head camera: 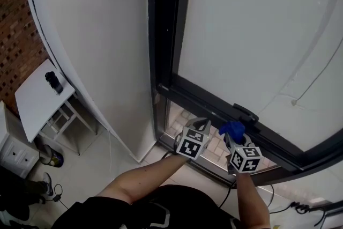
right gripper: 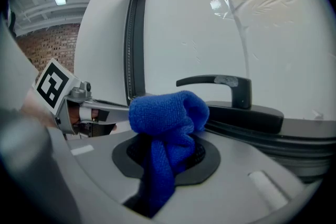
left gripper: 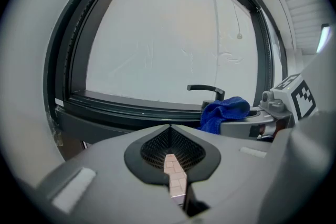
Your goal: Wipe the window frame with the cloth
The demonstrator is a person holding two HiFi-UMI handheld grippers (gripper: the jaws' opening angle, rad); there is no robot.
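White side table (head camera: pixel 37 99) by brick wall (head camera: pixel 16 19), small dark object (head camera: pixel 53 82) on top

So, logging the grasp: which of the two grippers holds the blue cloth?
The right gripper: the blue microfibre cloth is clamped in it, while the left gripper is shut on nothing.

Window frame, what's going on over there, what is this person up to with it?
A person stands at a dark window frame with a claw in each hand. The right claw is shut on a bunched blue cloth and holds it up near the window handle on the lower rail. The left claw is shut and empty, just beside it. The views don't show whether the cloth touches the frame.
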